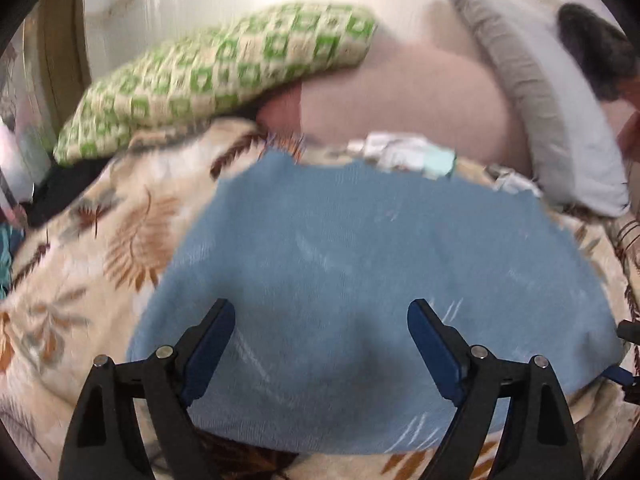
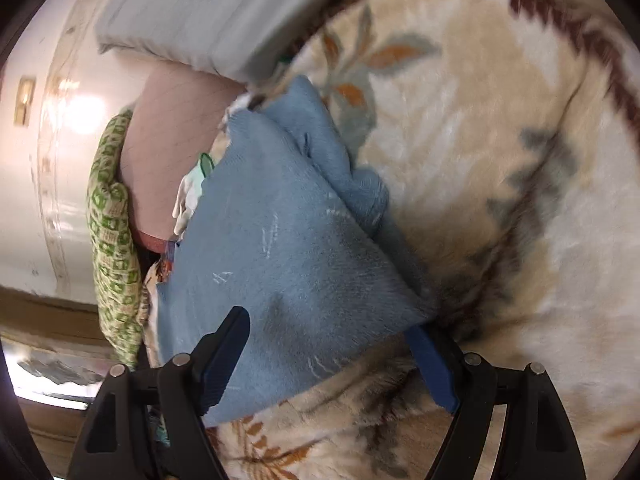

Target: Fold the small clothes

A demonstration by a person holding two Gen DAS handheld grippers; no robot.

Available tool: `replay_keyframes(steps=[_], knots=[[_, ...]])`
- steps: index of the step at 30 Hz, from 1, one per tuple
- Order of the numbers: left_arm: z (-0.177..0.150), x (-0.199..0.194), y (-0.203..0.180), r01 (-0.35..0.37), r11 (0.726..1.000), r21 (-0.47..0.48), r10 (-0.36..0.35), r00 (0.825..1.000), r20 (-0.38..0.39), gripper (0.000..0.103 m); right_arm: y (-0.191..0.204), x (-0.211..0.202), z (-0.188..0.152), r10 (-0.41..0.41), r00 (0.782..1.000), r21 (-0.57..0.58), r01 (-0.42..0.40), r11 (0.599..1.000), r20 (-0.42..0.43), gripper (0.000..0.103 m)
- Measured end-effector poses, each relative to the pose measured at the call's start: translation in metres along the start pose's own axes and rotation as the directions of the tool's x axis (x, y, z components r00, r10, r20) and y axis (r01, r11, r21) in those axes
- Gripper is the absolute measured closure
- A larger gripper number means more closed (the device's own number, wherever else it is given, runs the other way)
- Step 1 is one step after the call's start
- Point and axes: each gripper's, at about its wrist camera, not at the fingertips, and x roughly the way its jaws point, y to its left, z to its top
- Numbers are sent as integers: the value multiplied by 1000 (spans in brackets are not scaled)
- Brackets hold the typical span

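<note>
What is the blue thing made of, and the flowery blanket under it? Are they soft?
The blue garment looks like a soft knit, maybe fleece or wool: matte, fuzzy, with fine ribbing and pale lint streaks. The leaf-print blanket looks like plush fleece, thick and slightly shiny, with a brushed pile. Both seem soft, though the blur hides fine detail.

I see my left gripper (image 1: 321,314): black triangular-cutout arms, blue finger pads (image 1: 212,356), silver screws at four o'clock and eight. My right gripper (image 2: 334,330) looks identical.

Home bedroom — patterned blanket (image 1: 100,240), pillows (image 1: 224,76)
</note>
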Motion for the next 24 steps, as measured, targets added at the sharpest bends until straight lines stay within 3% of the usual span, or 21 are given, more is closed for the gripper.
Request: replay_keyframes(steps=[2,4,6,8,9,10,12,13,14,15,17,19,21,24], knots=[[-3,19,-8,-22,999,47,25,998,-62,14,5,-20,-1,-28,998,-40,31,999,64,21],[-17,56,-14,-66,992,108,86,977,-194,12,16,-43,-1,-24,988,-74,36,997,154,21],[-21,53,-7,-63,996,71,71,990,-121,9,35,-50,1,72,984,-130,-51,990,165,21],[-20,52,-8,-67,996,64,76,988,-138,9,59,-32,0,173,983,-205,-158,966,56,20],[-18,53,-8,-67,996,64,76,986,-149,9,66,-12,0,249,968,-205,-249,947,-27,20],[-16,54,-7,-61,996,65,71,984,-162,9,66,0,2,270,961,-187,-276,943,-55,20],[-10,47,-1,-20,999,33,25,984,-179,10,42,49,7,181,972,-84,-195,977,-147,22],[-6,37,8,2,1000,-4,-2,987,-162,10,16,67,8,168,971,33,-164,986,-171,36],[-4,22,19,8,999,-40,-13,993,-120,10,-2,64,8,220,968,125,-205,971,-121,42],[-3,13,26,7,998,-64,-13,996,-89,10,-10,54,8,256,962,161,-239,958,-93,41],[-3,-16,60,8,986,-168,-8,1000,1,10,-8,26,4,204,978,84,-201,976,-31,27],[-12,-38,100,-3,959,-282,15,999,41,10,-13,1,-6,240,971,75,-240,968,9,23],[-28,-47,135,-21,913,-408,32,999,21,10,-26,-10,-15,250,968,119,-249,961,10,23],[-53,-38,179,-8,805,-593,-27,998,-50,10,-34,-2,-17,238,971,159,-231,960,-31,23]])
